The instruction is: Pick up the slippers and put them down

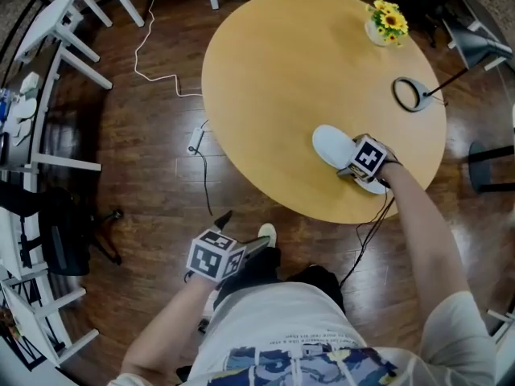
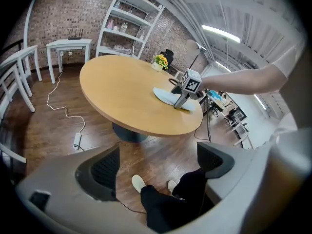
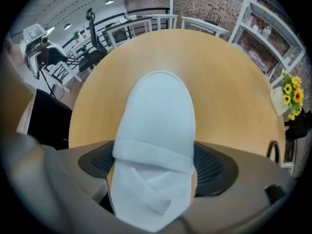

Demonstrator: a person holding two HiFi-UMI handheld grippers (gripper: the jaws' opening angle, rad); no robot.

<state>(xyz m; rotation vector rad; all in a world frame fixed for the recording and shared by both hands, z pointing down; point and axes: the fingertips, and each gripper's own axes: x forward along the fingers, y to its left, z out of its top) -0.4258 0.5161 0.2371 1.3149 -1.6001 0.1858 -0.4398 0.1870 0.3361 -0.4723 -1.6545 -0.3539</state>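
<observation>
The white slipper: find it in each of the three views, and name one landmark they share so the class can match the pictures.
Head view: the white slipper lies right of centre, near the round table's edge, under the right gripper.
Left gripper view: right of centre, on the tabletop.
Right gripper view: dead centre, between the jaws.
Shared landmark: the yellow flowers at the table's edge.

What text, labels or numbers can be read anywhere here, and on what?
None readable.
Shirt print: too blurred to read.
Left marker cube, right marker cube: square patterns only, no characters.
Shelf items: too small to read.
</observation>
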